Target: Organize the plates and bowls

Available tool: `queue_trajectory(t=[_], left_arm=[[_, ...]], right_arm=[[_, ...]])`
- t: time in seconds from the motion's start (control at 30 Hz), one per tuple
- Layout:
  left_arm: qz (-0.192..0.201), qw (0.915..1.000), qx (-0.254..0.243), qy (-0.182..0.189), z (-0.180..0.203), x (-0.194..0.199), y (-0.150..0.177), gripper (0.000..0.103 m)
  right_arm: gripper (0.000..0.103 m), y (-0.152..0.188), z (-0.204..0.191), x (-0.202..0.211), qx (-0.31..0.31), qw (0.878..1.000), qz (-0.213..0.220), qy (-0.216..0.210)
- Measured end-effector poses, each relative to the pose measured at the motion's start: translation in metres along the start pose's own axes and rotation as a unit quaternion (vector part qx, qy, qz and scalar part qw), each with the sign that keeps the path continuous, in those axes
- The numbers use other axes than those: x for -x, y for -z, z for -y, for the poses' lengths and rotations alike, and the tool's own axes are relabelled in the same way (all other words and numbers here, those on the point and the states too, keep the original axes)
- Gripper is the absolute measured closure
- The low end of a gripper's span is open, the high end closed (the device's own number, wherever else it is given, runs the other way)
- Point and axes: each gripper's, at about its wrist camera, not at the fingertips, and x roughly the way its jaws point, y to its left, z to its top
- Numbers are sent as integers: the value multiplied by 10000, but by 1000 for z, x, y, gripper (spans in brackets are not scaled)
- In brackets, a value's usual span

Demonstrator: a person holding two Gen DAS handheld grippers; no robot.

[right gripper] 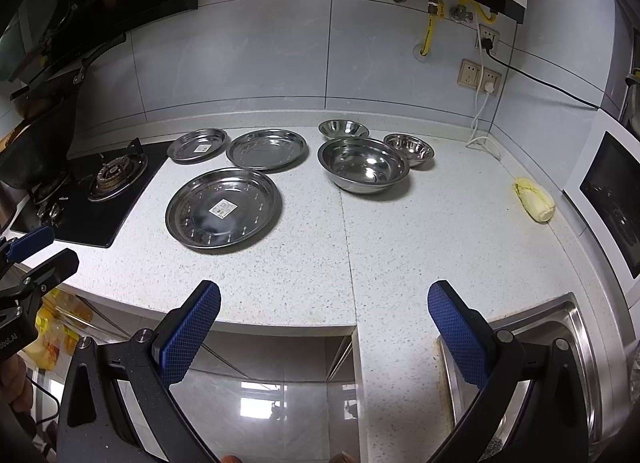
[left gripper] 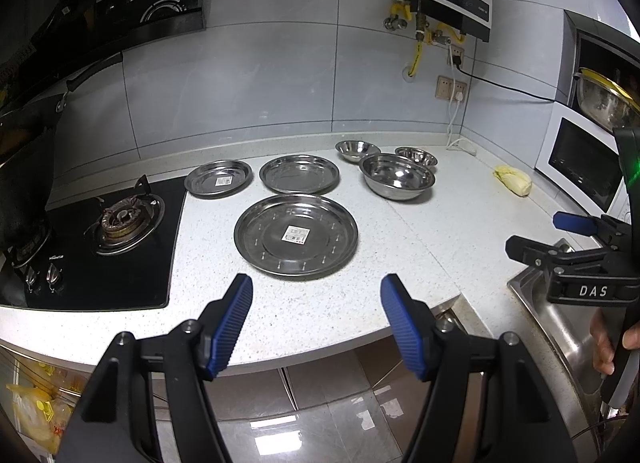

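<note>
The left gripper [left gripper: 316, 319] sits at the bottom of the left wrist view with its blue pads spread wide apart, holding nothing. The right gripper [right gripper: 324, 327] sits at the bottom of the right wrist view, also spread wide and holding nothing. Both hang over the front edge of the white speckled table [left gripper: 400, 255].

In the middle of the left wrist view lies the big plate [left gripper: 296, 237], flat on the table. It has a white sticker with a barcode in its middle; the print is too small to read. Behind it, a bit higher in the frame, lie the small plate [left gripper: 218, 178], which has a sticker too, and just beside it the middle plate [left gripper: 299, 174].

To the right of the plates stands the big bowl [left gripper: 397, 176]. Two small bowls, one [left gripper: 357, 151] and another [left gripper: 416, 156], stand right behind it.

At the right edge of that view, the right gripper's body shows the white letters "DAS". The stove [left gripper: 120, 223] is at the left. A yellow cabbage [left gripper: 513, 180] lies at the right, near the white oven [left gripper: 580, 159].
</note>
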Motion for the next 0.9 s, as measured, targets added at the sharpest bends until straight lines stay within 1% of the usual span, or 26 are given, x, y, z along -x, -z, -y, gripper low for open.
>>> queue_trajectory(t=[0.63,0.9], left_arm=[[-133,9998,99,-93,-20,-14,-3,37],[-167,9996,137,-207,-28,-21,-4,37]], right_arm=[[1,-5,-17,-19,134,9998,-72,-121],[1,-6,-22,-26,181,9996,-116,-159]])
